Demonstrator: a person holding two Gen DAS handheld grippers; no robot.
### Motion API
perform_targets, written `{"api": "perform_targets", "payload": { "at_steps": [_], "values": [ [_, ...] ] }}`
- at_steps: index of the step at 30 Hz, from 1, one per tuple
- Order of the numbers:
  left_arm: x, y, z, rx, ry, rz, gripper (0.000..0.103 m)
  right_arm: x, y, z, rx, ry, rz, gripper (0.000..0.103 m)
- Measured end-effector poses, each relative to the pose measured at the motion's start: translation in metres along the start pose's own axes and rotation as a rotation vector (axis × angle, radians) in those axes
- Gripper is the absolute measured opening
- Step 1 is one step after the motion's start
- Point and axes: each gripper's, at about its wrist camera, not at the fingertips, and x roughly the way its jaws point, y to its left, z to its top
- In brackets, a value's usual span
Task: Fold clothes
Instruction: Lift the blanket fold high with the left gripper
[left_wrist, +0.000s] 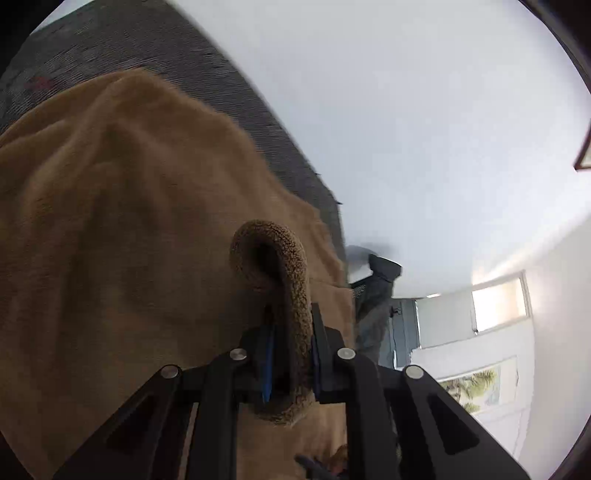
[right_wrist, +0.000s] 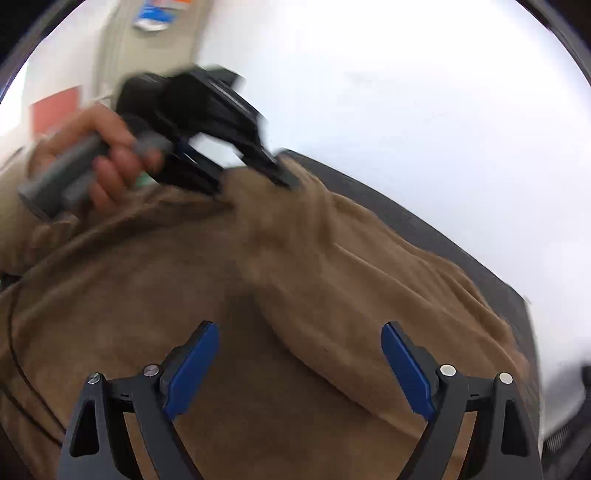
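Pinching brown garment (left_wrist: 110, 206) fold, left gripper (left_wrist: 291, 332)

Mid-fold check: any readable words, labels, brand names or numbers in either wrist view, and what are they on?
None can be read.
Blue and orange sticker on the beige panel: print too blurred.
Red patch on the wall: no text visible.
Framed picture on the wall: a palm image, no words.
Brown fleece garment and both grippers: no label or brand showing.
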Motion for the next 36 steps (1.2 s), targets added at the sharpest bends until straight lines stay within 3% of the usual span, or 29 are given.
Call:
{"api": "perform_targets", "payload": {
  "at_steps": [7, 12, 15, 21, 23, 25, 29, 36],
  "values": [
    [0.018, -0.111, 0.002, 0.160, 0.022, -0.069, 0.018, -0.029, -0.085, -0.050, 0.236, 0.038, -0.215, 0.091],
    [0.054, -0.201, 0.003, 0.271, 0.048, -0.066, 0.018, -0.057, -0.119, -0.075, 0.439, -0.025, -0.271, 0.091],
    [0.082, -0.253, -0.001, 0.337, 0.072, -0.058, 0.018, -0.054, -0.147, -0.092, 0.566, -0.070, -0.272, 0.091],
    [0.126, -0.351, -0.029, 0.475, 0.138, -0.030, 0.016, -0.090, -0.180, -0.127, 0.760, -0.192, -0.352, 0.092],
    [0.144, -0.379, -0.041, 0.506, 0.166, -0.030, 0.016, -0.099, -0.190, -0.139, 0.840, -0.229, -0.335, 0.092],
    [0.161, -0.403, -0.052, 0.533, 0.193, -0.034, 0.016, -0.097, -0.205, -0.152, 0.927, -0.265, -0.333, 0.099],
    [0.191, -0.449, -0.073, 0.577, 0.241, -0.047, 0.016, -0.100, -0.223, -0.177, 1.088, -0.306, -0.367, 0.102],
    [0.241, -0.504, -0.097, 0.618, 0.308, -0.069, 0.016, -0.118, -0.237, -0.204, 1.221, -0.357, -0.577, 0.102]
  ]
}}
